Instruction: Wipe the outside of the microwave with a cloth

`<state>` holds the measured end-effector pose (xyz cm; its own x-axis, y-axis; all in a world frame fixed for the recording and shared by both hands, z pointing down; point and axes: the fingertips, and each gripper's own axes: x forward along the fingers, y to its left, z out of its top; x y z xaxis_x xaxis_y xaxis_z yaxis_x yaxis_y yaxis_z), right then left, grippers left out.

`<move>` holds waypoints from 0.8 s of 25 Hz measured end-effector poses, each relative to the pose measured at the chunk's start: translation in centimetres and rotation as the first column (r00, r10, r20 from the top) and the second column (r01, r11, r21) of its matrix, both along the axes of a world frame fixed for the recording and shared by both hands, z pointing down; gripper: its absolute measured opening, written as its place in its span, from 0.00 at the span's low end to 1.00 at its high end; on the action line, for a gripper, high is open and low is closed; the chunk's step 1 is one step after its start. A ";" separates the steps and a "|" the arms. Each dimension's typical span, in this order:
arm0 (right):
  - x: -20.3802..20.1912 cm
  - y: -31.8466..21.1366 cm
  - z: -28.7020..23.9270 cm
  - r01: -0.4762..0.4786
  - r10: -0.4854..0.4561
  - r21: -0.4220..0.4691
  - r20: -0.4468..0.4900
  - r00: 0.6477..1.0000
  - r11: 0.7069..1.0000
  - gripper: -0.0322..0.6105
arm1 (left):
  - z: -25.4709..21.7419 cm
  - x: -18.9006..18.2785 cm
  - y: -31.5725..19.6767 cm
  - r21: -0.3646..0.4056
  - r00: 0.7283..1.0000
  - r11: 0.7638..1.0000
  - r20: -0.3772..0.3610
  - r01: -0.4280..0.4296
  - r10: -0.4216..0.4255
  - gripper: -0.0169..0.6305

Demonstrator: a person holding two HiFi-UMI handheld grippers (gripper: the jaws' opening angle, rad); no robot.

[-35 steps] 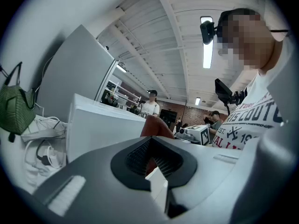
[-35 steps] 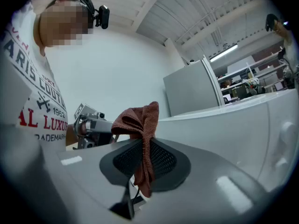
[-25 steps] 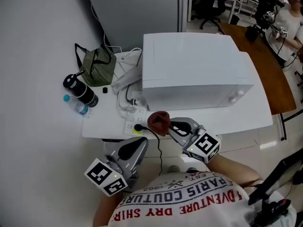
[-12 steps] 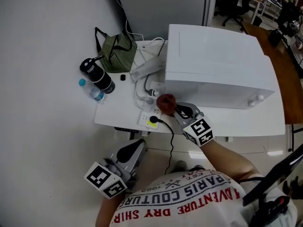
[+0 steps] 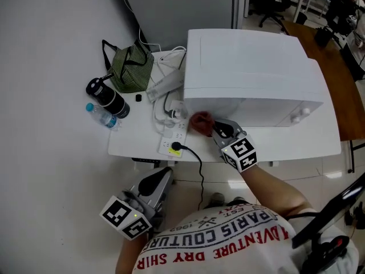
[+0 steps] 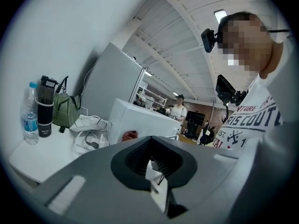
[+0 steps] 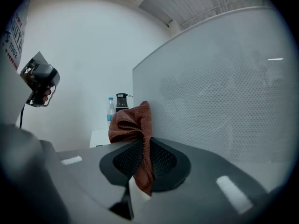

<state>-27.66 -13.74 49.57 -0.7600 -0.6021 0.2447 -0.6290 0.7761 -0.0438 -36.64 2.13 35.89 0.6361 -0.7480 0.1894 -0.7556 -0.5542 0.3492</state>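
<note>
A white microwave [image 5: 251, 76] stands on a white table [image 5: 137, 136]. My right gripper [image 5: 214, 127] is shut on a reddish-brown cloth [image 5: 200, 123] and holds it against the microwave's front, low at the left corner. In the right gripper view the cloth [image 7: 133, 125] sticks up from the closed jaws beside the dotted door panel [image 7: 224, 101]. My left gripper [image 5: 149, 188] hangs below the table's front edge, away from the microwave, its jaws shut with nothing between them. From the left gripper view the microwave [image 6: 140, 120] and the cloth [image 6: 130, 135] are seen beyond the jaws.
A green striped bag [image 5: 130, 68], a black flask [image 5: 107, 97] and a water bottle [image 5: 100, 114] stand on the table's left. A power strip [image 5: 171, 141] with a black plug and white cables lies beside the microwave. A wooden desk [image 5: 336, 79] is at the right.
My right gripper has carried the cloth from the table's front edge up to the microwave's lower left front. The left gripper stays low in front of the table.
</note>
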 end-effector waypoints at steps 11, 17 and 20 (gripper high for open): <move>12.5 -0.5 -0.5 -0.217 0.217 0.010 -0.016 0.976 0.976 0.11 | 0.0 7.9 -2.0 0.004 0.979 0.979 -0.021 -0.205 0.205 0.03; 21.1 -0.2 -0.5 -0.387 0.387 -0.012 -0.010 0.922 0.922 0.11 | -0.3 12.1 -2.6 0.009 0.949 0.950 -0.030 -0.313 0.313 0.03; 25.2 -0.4 -0.6 -0.460 0.460 -0.023 -0.004 0.888 0.888 0.11 | -1.0 14.1 -3.0 0.028 0.929 0.930 -0.036 -0.366 0.367 0.03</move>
